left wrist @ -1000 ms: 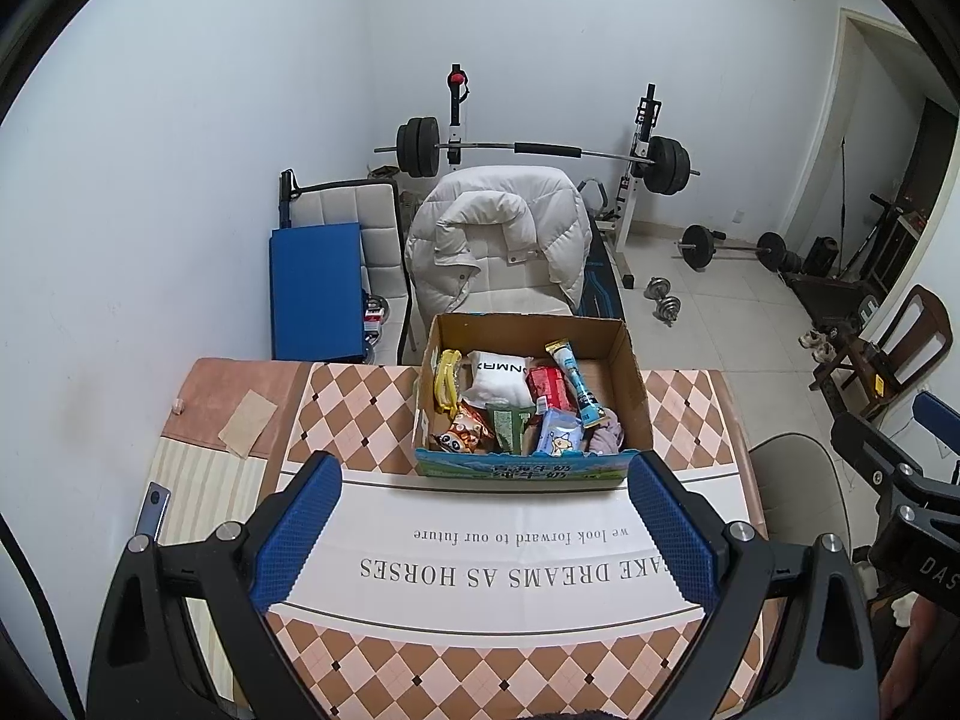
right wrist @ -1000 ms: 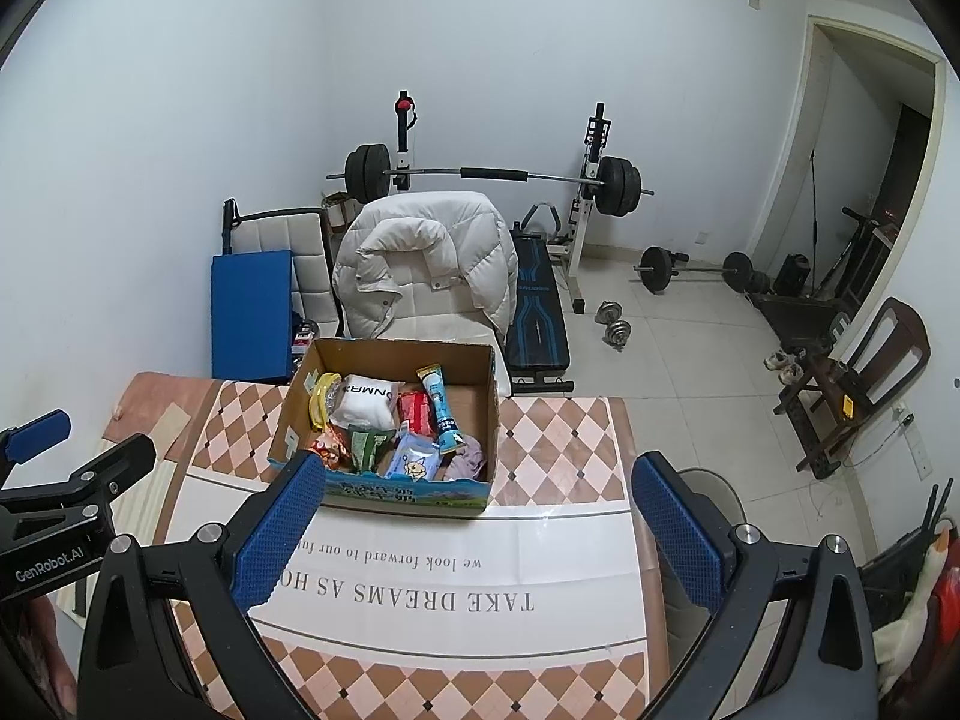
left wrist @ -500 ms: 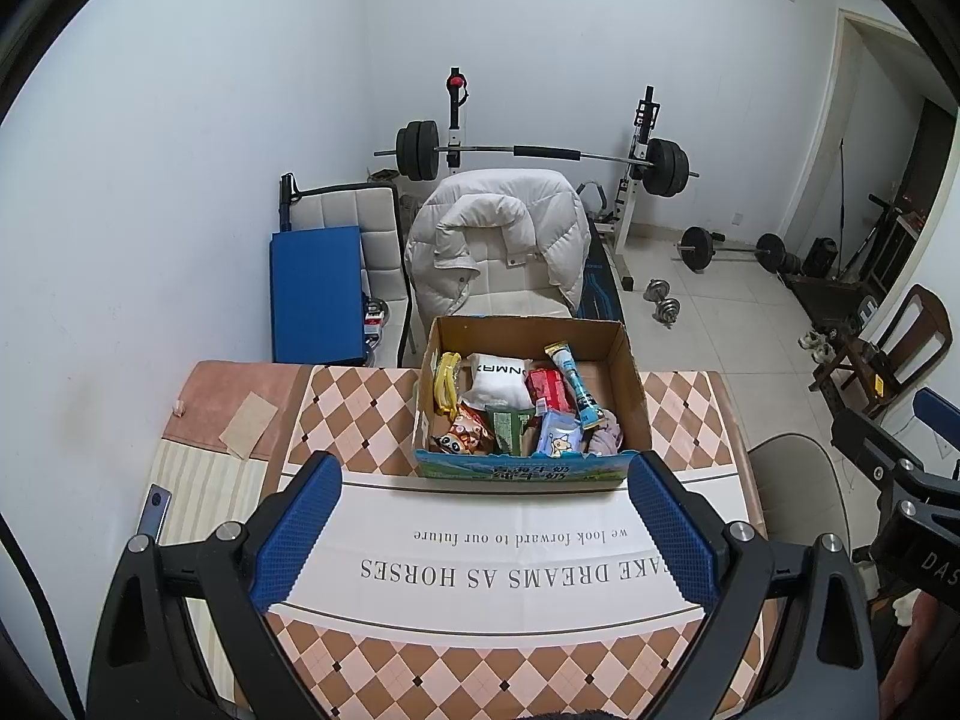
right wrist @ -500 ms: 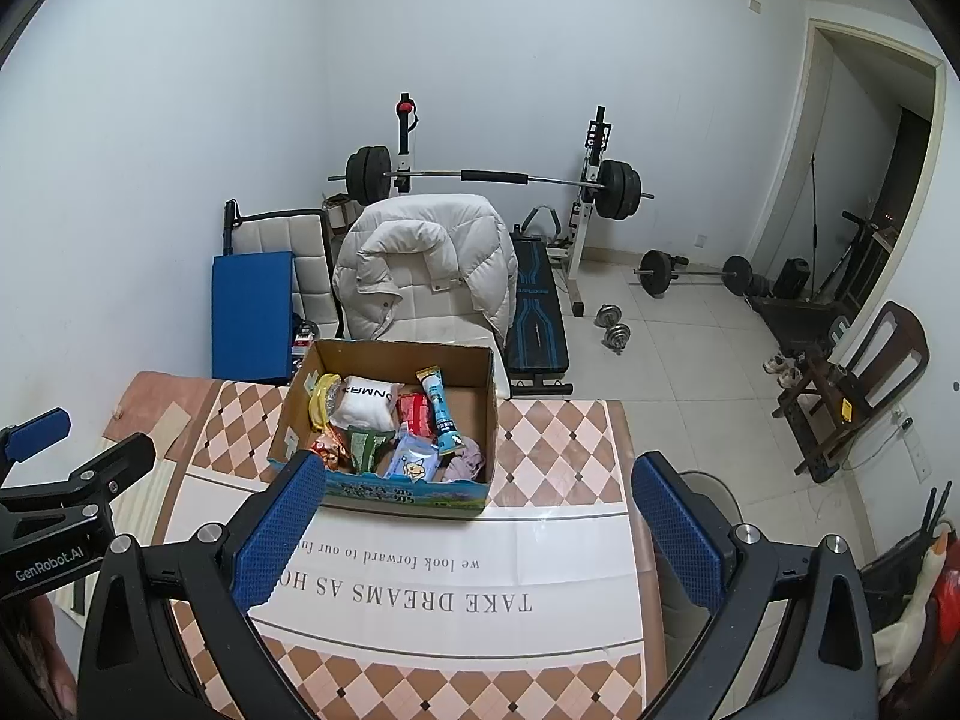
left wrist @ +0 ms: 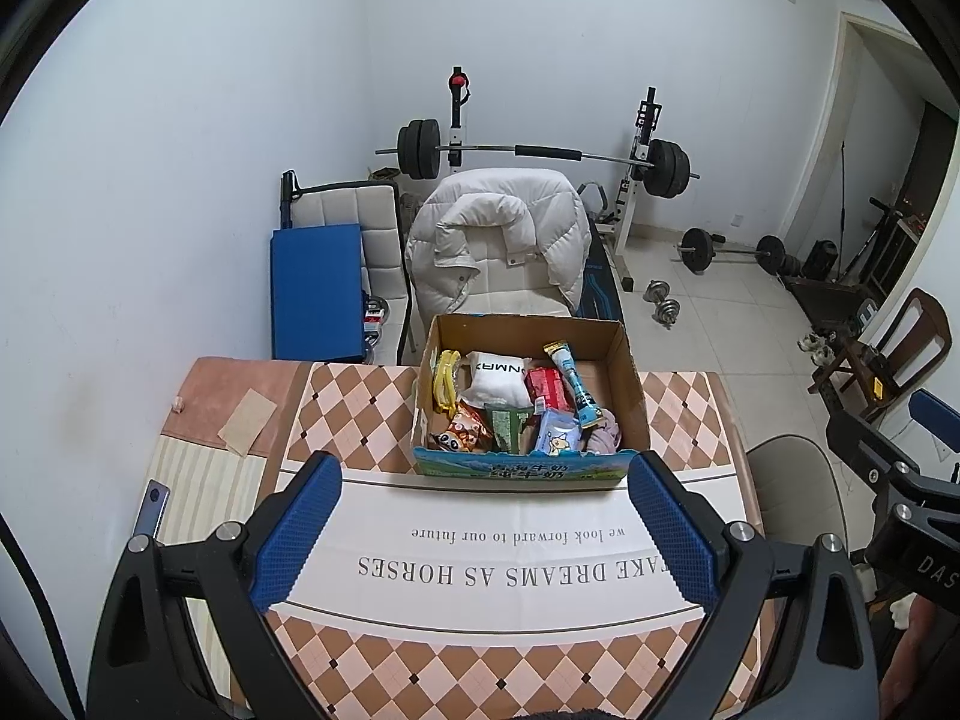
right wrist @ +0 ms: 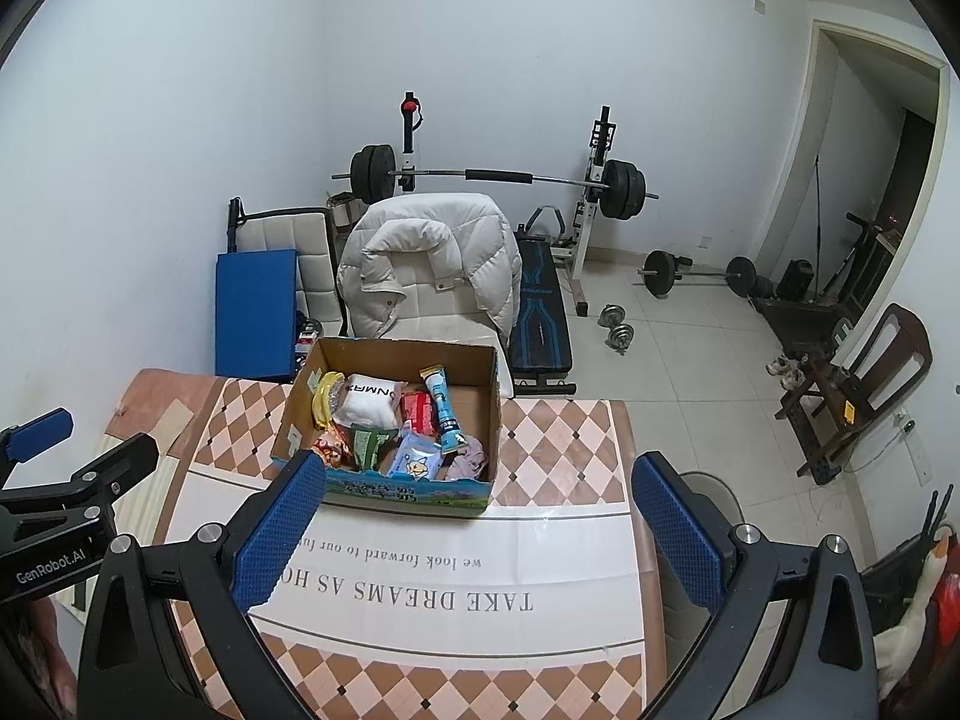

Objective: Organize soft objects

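Cardboard box (left wrist: 624,372) of soft packets on the counter (left wrist: 360,408).
Left gripper (left wrist: 480,474) and right gripper (right wrist: 477,477) hover at 6 o'clock, both wide open, empty.

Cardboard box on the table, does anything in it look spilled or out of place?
Nothing has spilled. The open brown cardboard box holds a loose jumble of packets; the long blue stick packet leans slantwise over the others.

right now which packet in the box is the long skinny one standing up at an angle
The light blue stick packet, leaning against the red packet near the cardboard box's right side. The other packets are short, wide pouches lying lower.
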The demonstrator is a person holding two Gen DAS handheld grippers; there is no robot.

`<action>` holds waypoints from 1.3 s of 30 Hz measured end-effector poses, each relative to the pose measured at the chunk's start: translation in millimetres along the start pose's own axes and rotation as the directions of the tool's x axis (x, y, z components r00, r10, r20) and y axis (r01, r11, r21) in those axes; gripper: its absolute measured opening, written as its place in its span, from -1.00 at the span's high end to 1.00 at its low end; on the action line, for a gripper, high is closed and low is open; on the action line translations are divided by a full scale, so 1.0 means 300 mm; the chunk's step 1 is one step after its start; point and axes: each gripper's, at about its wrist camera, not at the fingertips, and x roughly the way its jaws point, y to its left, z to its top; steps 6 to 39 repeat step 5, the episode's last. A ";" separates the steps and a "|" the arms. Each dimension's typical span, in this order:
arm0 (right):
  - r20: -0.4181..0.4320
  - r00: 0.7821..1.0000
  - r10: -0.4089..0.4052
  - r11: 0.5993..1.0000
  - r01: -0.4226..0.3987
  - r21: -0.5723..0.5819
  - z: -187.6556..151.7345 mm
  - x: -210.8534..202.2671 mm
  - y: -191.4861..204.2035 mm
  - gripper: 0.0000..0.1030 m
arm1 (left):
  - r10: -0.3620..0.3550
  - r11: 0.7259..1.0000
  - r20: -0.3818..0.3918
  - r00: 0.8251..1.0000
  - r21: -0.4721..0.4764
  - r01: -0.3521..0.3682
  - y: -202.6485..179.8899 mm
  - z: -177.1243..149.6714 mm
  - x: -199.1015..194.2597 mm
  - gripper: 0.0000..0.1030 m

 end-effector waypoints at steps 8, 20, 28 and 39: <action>0.001 1.000 0.007 1.000 -0.007 -0.008 0.000 0.001 0.020 -1.00 | 0.009 1.000 0.012 1.000 0.002 -0.009 -0.010 0.020 -0.020 -0.90; 0.001 1.000 0.007 1.000 -0.007 -0.008 0.000 0.001 0.020 -1.00 | 0.009 1.000 0.012 1.000 0.002 -0.009 -0.010 0.020 -0.020 -0.90; 0.001 1.000 0.007 1.000 -0.007 -0.008 0.000 0.001 0.020 -1.00 | 0.009 1.000 0.012 1.000 0.002 -0.009 -0.010 0.020 -0.020 -0.90; 0.001 1.000 0.007 1.000 -0.007 -0.008 0.000 0.001 0.020 -1.00 | 0.009 1.000 0.012 1.000 0.002 -0.009 -0.010 0.020 -0.020 -0.90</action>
